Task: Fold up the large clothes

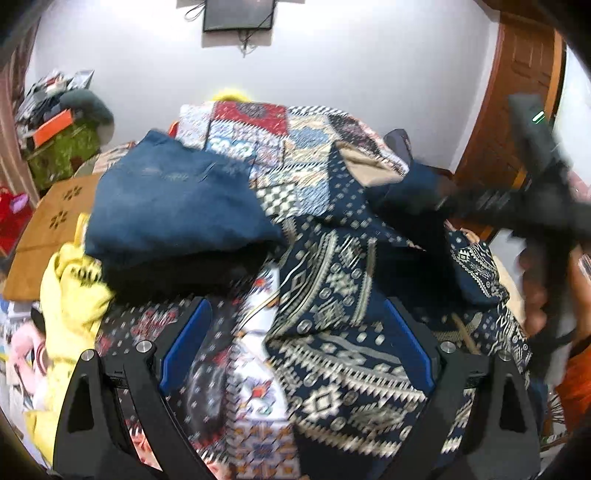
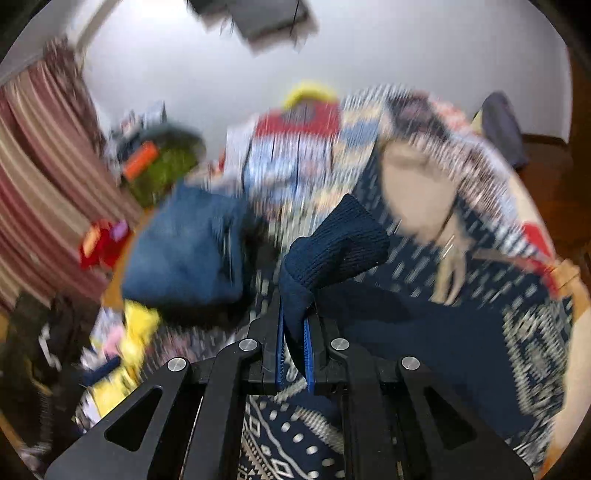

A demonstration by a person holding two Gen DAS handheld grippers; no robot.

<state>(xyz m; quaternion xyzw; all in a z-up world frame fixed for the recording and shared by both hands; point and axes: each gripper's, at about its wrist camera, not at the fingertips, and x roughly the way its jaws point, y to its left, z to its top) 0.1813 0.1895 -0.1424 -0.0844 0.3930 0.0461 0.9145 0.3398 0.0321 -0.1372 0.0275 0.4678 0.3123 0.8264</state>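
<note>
R fingers clamped on navy knit garment; L fingers spread, empty, above patterned cloth.

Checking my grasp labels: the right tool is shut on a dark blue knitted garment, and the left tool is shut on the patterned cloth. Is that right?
Not quite. The right tool is shut on the dark blue knitted garment, but the left wrist view shows the left tool open, its pads apart over the patterned cloth, gripping nothing.

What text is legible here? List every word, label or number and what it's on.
None can be read.
Yellow garment: dark marks, too blurred to read.
Blue patch of the patchwork quilt: white marks, too blurred to read.
Wall screen: blank.
</note>
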